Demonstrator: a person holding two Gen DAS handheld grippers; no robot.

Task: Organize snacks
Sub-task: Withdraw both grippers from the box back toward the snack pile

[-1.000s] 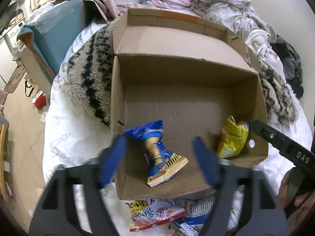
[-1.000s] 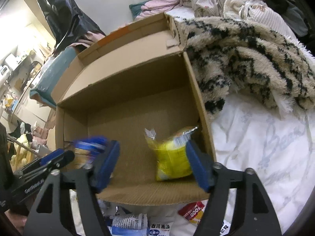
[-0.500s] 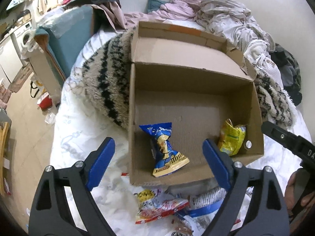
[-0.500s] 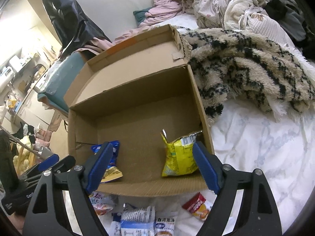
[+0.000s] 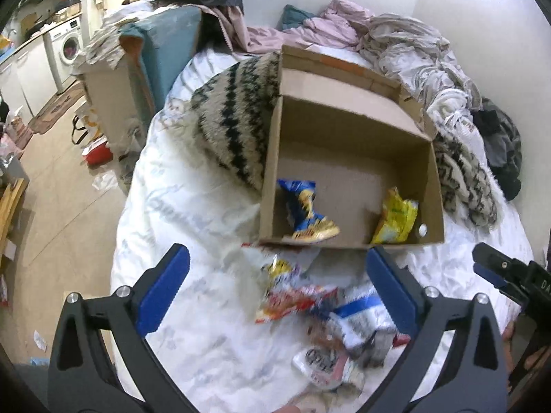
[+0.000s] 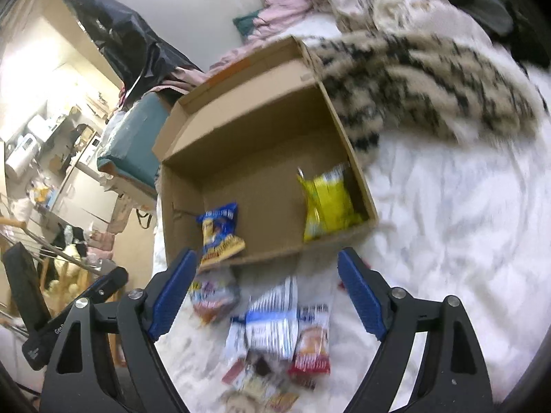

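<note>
Now both tools sit back from the cardboard box (image 5: 347, 158), no longer over it. Left tool (image 5: 275, 292) has just been opening, wide and empty; right tool (image 6: 267, 296) likewise. Blue packet (image 5: 304, 210) and yellow packet (image 5: 396, 216) lie inside; loose snacks (image 6: 279, 320) lie on the white bed (image 5: 193, 213).

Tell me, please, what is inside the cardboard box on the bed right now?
Two snack packets lie inside the cardboard box: a blue packet near its left wall and a yellow packet near its right wall. The near wall hides the floor strip just behind it.
</note>
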